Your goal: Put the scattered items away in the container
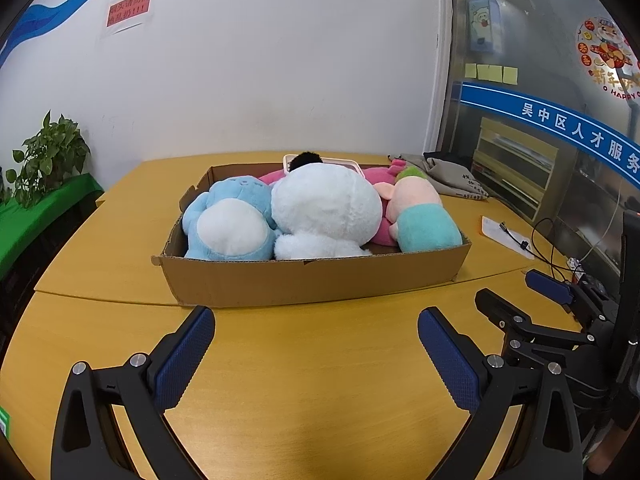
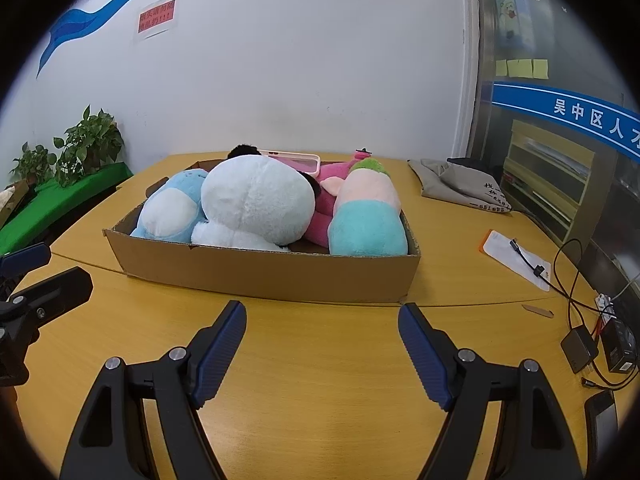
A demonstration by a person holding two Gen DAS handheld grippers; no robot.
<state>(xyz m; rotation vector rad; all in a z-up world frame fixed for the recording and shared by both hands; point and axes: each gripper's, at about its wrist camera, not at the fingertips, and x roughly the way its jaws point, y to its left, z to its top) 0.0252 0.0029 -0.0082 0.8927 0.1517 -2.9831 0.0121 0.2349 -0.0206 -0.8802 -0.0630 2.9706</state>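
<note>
A shallow cardboard box stands on the yellow table. In it lie a blue plush, a big white plush, a pink plush and a pink-and-teal pig plush. A pink-framed mirror leans at the back of the box. My left gripper is open and empty in front of the box. My right gripper is open and empty, also short of the box; it shows at the right of the left wrist view.
A grey cloth bag lies on the table at the back right. A white packet with a cable, a charger and black box lie at the right edge. Potted plants stand on a green shelf at left.
</note>
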